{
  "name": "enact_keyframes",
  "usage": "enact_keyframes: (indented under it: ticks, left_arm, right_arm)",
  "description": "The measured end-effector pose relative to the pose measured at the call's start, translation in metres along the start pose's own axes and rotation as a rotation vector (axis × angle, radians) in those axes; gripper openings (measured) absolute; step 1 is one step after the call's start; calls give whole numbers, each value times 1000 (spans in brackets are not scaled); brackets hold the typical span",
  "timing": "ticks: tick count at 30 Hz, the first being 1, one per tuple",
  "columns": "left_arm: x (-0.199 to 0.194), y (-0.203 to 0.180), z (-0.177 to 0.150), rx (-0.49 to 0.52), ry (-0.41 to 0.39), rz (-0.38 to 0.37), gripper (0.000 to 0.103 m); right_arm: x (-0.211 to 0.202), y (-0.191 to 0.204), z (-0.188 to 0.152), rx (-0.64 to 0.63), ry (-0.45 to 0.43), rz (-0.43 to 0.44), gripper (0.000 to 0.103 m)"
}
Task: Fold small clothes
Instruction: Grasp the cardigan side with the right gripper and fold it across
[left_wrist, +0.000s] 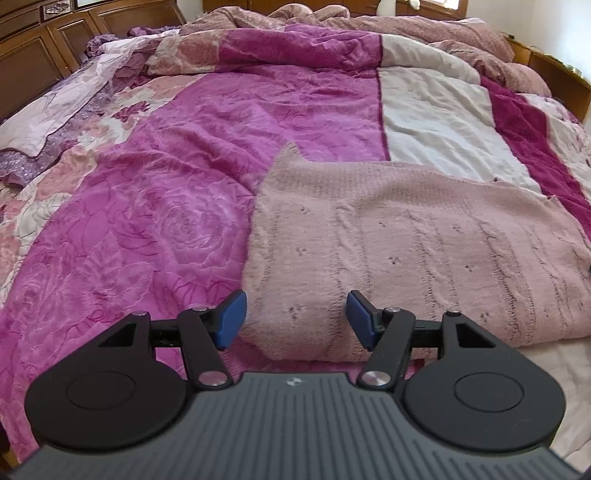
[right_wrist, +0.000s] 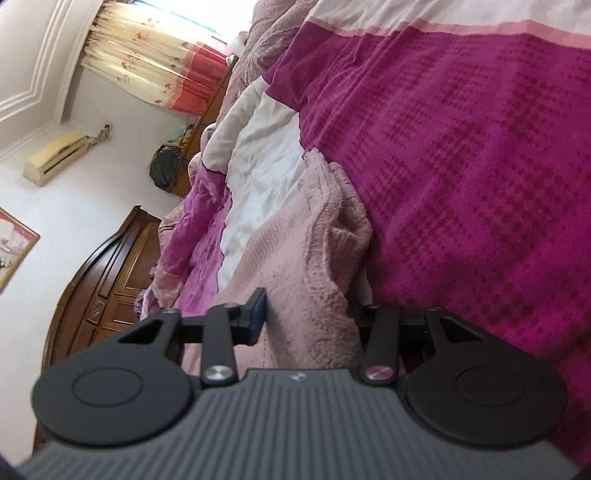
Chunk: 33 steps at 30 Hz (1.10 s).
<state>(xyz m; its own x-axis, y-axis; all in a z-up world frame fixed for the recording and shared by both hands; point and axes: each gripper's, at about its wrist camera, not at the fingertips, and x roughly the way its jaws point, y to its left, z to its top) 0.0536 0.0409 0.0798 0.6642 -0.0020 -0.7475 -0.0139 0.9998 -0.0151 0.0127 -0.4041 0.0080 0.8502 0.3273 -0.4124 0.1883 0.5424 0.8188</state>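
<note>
Left tool (left_wrist: 295, 319) gapes over the pink sweater (left_wrist: 406, 251) on the bed (left_wrist: 147, 221); right tool (right_wrist: 306, 314) straddles its edge, unclenched.

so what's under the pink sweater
The pink sweater lies on the magenta floral quilt, also overlapping its white patch. Whatever sits directly beneath the sweater is covered and cannot be seen.

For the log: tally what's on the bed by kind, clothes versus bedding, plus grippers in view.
Pink knit garment: 1
Magenta floral quilt: 1
White and magenta blanket: 1
Bunched pink cover at the bed's far end: 1
Grippers: 2, left gripper, right gripper
Total: 6
</note>
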Motion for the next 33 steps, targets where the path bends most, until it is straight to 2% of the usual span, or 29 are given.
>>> enact_keyframes:
  ticks: [7,13,25,33]
  left_arm:
    - [-2,10,0,-33,23,0,67]
    - [-6,15,2,-47,23,4,68]
    - [-15,34,4,-71,20,33,67]
    - [-19,48,3,-83,8,47,67]
  right_arm:
    - [3,17,2,-41,-23,-37,31]
    - [3,46,4,-139,-45,-34,31]
    - [16,104,2,-307,-47,12,29]
    - [27,141,-4,-371,-27,61,28]
